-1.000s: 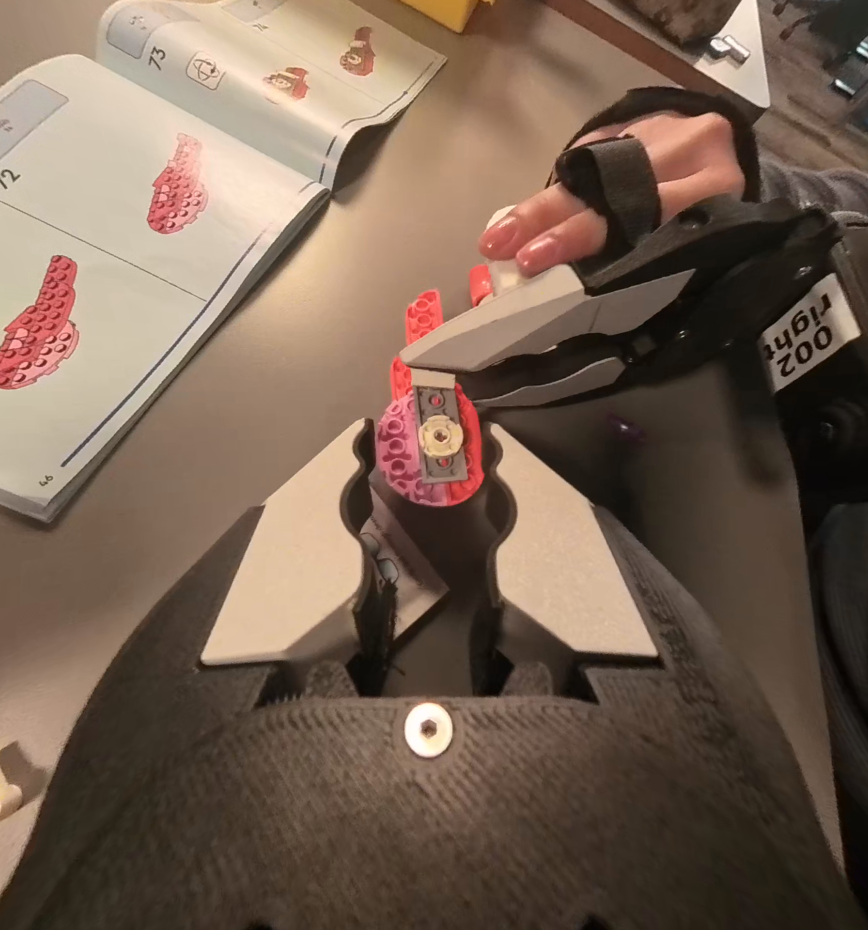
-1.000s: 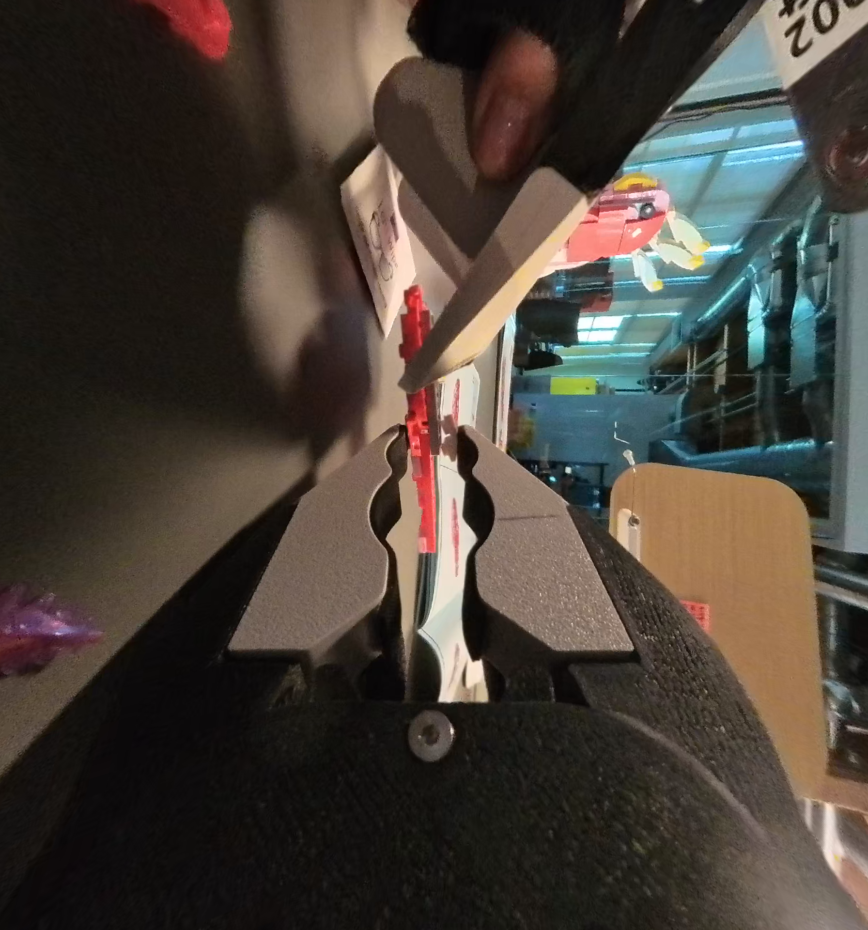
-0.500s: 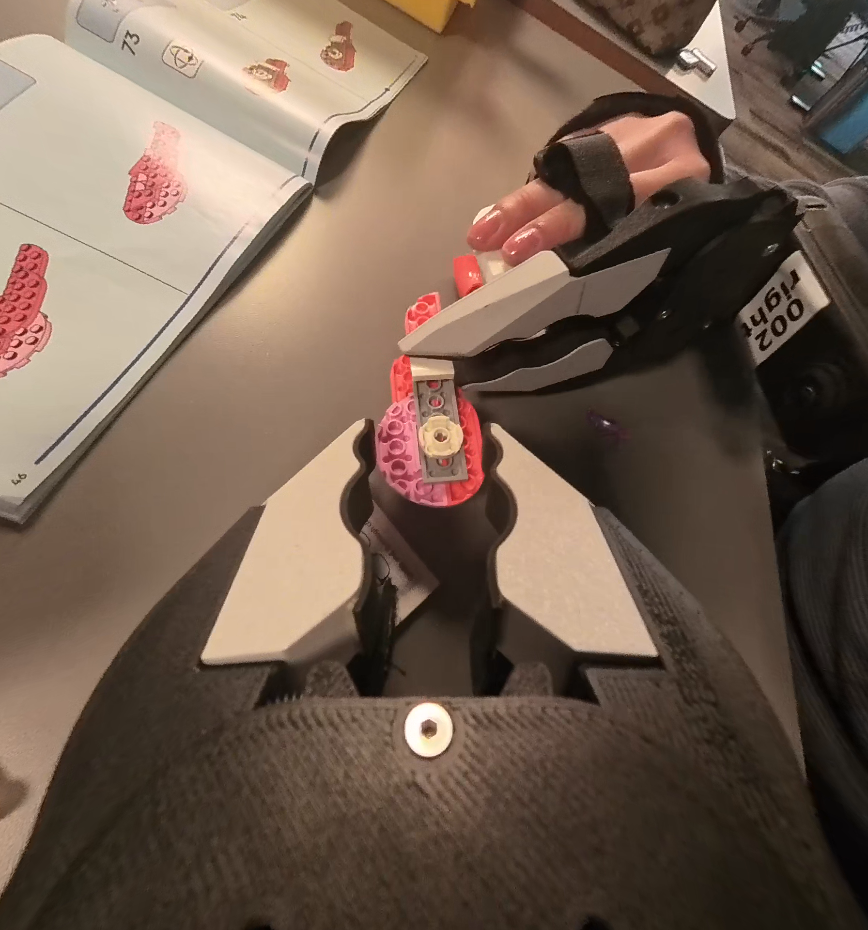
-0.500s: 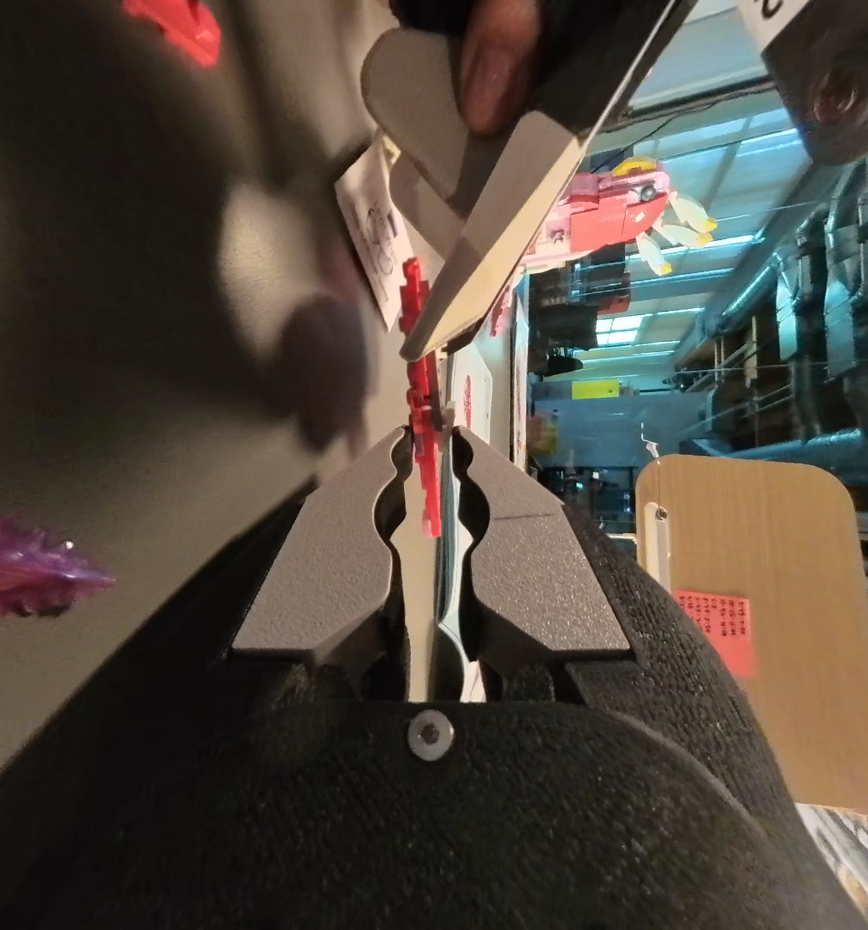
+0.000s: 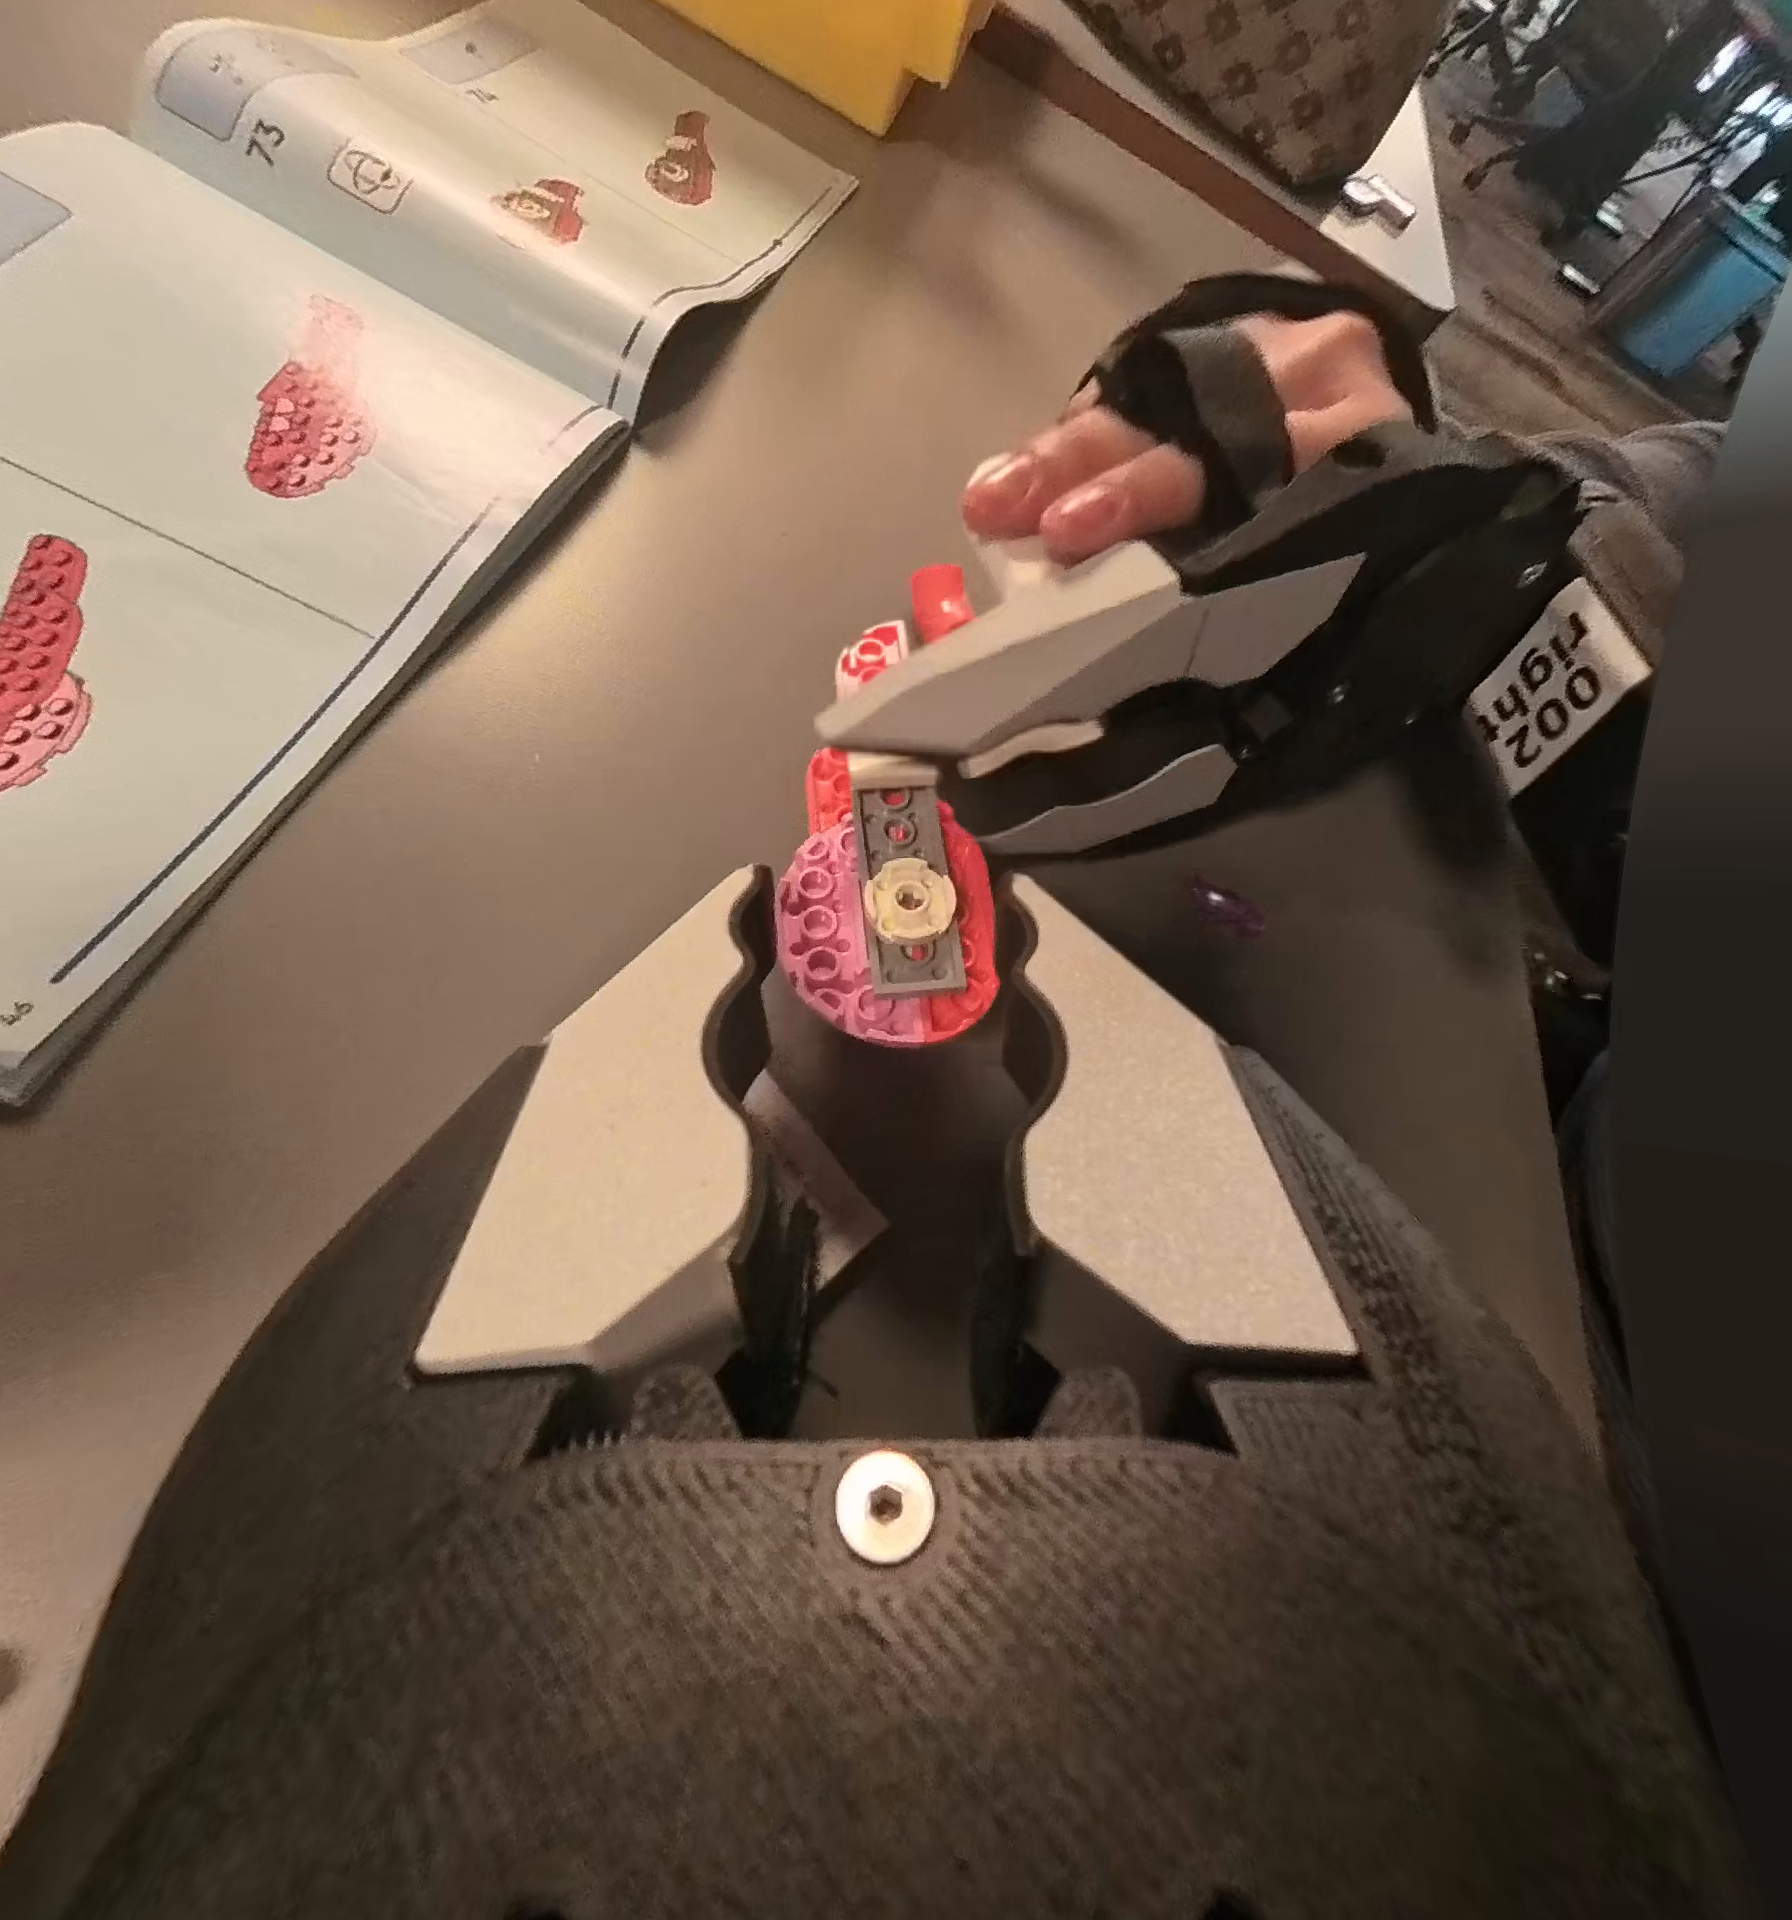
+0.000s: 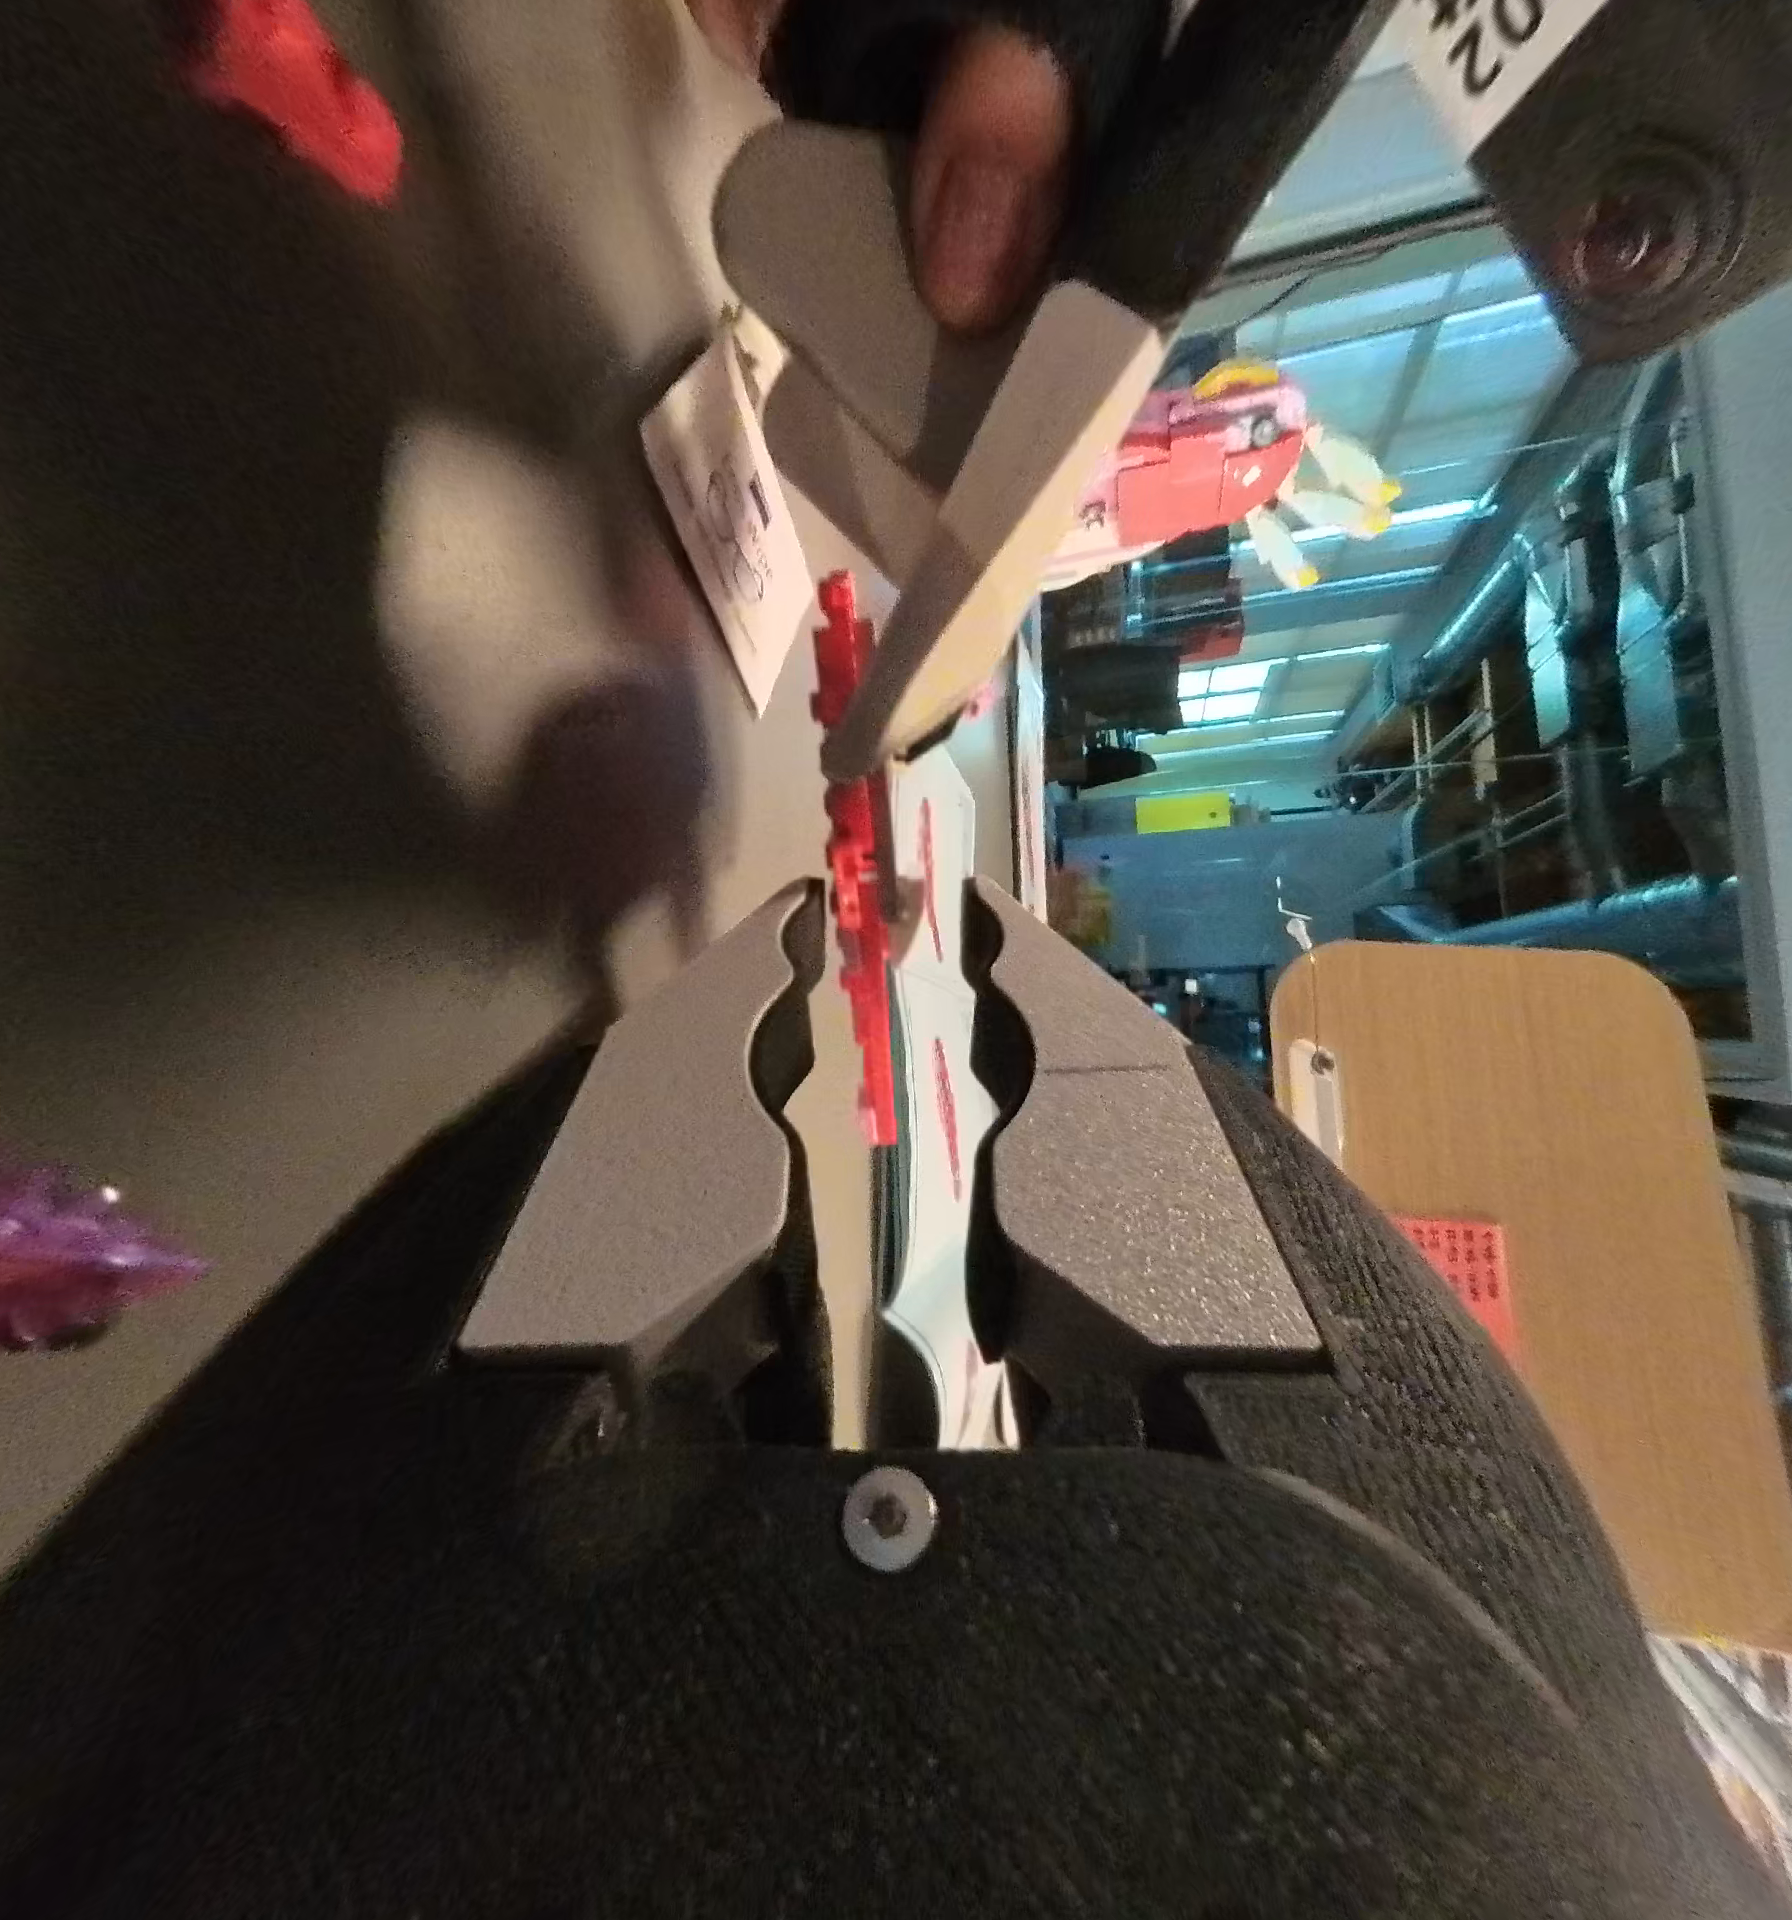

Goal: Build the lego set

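The flat red and pink toy-brick plate assembly [image 5: 887, 925], carrying a dark grey strip and a cream round stud piece on its upper face, sits clamped between the fingertips of the left gripper [image 5: 890, 940], above the grey-brown table [image 5: 518, 790]; both grey pads bear on its rounded edges. Because the hold is on curved edges only, a sideways push could, in my judgement, rotate or pop the assembly out of the jaws. Just beyond it, the right gripper [image 6: 894, 914] straddles the far end of the same assembly edge-on; its jaws stand narrowly apart, and the right wrist view shows a clear gap between the right-hand finger [image 6: 1100, 1091] and the bricks, so it exerts no hold. If those jaws close off-centre, the thin stack may separate at a stud joint or be levered out of the left gripper. A small purple translucent piece [image 5: 1224, 902] lies on the table nearby, and farther off an open pale-blue instruction booklet [image 5: 248, 447]; a dropped assembly could scatter among them.
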A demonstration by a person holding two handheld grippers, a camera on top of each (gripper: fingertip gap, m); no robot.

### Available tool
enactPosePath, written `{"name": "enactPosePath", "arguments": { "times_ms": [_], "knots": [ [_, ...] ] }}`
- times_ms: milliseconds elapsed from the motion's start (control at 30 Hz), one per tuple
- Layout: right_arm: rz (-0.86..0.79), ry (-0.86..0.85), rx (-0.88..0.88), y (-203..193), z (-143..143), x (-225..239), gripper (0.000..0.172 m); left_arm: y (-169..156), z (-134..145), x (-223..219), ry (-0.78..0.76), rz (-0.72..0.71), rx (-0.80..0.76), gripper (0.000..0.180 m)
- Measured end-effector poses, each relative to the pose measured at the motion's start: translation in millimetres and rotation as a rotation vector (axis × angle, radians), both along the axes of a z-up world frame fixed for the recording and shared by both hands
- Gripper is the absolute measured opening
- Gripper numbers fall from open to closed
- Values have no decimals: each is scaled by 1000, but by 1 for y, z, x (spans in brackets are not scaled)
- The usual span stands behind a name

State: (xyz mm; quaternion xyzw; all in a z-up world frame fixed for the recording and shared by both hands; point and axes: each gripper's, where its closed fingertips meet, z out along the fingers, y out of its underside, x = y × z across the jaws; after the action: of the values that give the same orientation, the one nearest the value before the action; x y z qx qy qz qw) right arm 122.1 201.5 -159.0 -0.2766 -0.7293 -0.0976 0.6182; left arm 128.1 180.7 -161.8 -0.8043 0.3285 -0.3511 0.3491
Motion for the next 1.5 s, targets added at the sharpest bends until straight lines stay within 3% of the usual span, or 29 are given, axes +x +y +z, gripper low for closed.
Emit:
{"name": "enactPosePath", "arguments": {
  "times_ms": [100, 833, 1000, 1067, 1133, 1200, 1300, 1400, 1500],
  "knots": [
    [0, -5, -8, -3, -2, -3, 16, -1, -2, 2, 10, -7, 1, 41],
    [-35, -53, -71, 1, -8, 3, 13, -2, -5, 4, 4, -10, -27, 41],
    [-51, 26, -204, 4, -6, 0, 15, 3, 0, 0, -24, 23, -19, 41],
    [-43, 57, -202, 5, 1, 2, 42, 5, -2, -3, 2, 38, -10, 41],
    [-13, 91, -211, 2, 8, 7, 57, 6, -2, -3, -3, 41, -11, 41],
    [46, 151, -167, -2, 23, 16, 62, 7, -3, -4, 5, 48, -4, 41],
    [75, 366, -72, 7, 66, 43, 52, 8, -3, -3, 19, 47, 22, 41],
    [-57, 670, -138, 50, 110, 94, 47, 7, -4, 1, 59, 30, 68, 41],
    [-211, 949, -182, 92, 136, 159, 40, 5, -6, 6, 105, 7, 115, 41]
  ]
}}
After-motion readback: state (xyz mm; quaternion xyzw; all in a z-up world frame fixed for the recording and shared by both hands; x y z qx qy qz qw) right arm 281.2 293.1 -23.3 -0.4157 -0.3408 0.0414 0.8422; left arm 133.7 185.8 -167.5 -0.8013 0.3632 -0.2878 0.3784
